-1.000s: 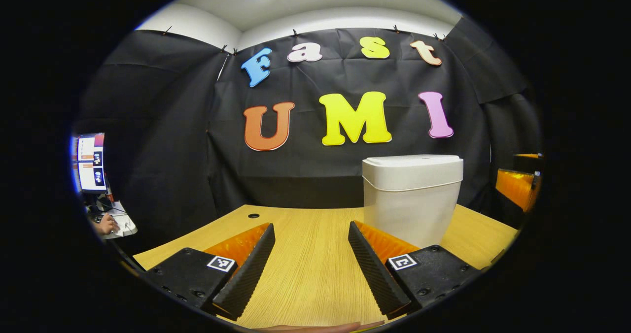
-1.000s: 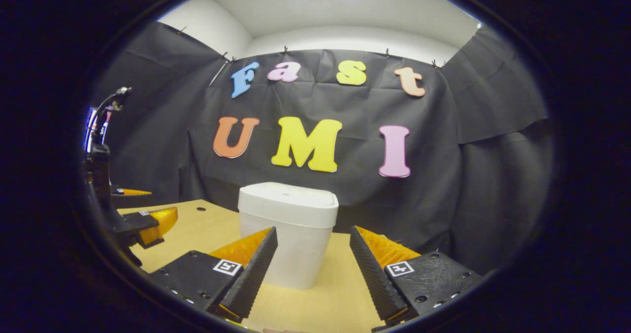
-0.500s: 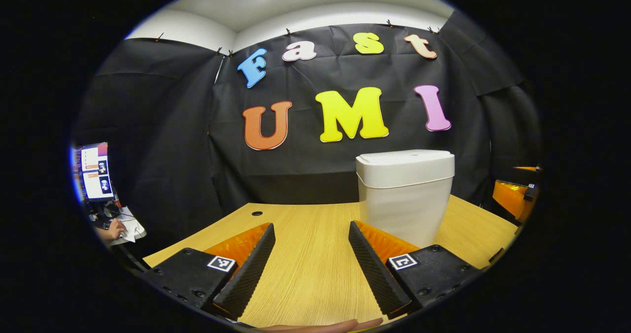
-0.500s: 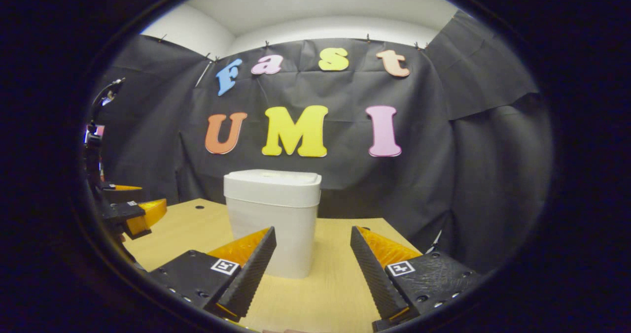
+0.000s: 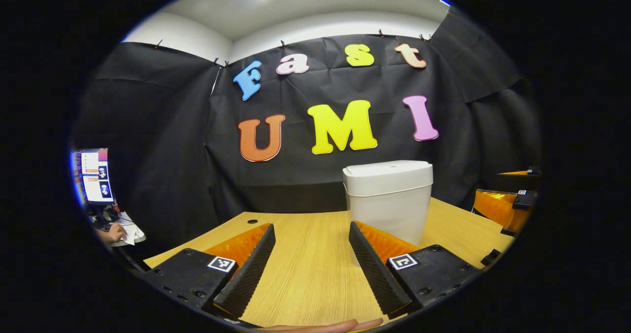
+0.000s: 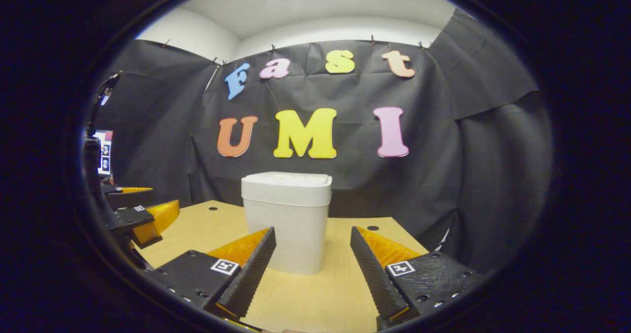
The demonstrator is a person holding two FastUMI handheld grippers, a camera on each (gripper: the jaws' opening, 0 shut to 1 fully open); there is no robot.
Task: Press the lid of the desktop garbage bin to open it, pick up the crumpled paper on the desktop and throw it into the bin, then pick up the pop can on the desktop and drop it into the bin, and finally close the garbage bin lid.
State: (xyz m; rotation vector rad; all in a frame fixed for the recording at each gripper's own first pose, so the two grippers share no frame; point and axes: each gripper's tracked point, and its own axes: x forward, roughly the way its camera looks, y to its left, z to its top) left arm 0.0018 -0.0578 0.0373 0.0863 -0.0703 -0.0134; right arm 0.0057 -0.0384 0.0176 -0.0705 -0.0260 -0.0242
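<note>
I hold my left gripper (image 5: 310,254) and right gripper (image 6: 311,256) wide apart and empty over the desk (image 6: 315,298). The bin (image 6: 287,222) stands ahead, its lid (image 6: 287,179) seemingly down, so I judge nothing is done yet.

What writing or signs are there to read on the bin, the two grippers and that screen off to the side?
Garbage bin: no text on it.
Left gripper: square black-and-white patterned tags, no words.
Right gripper: the same kind of tags, no words.
Screen: too small to read.
</note>
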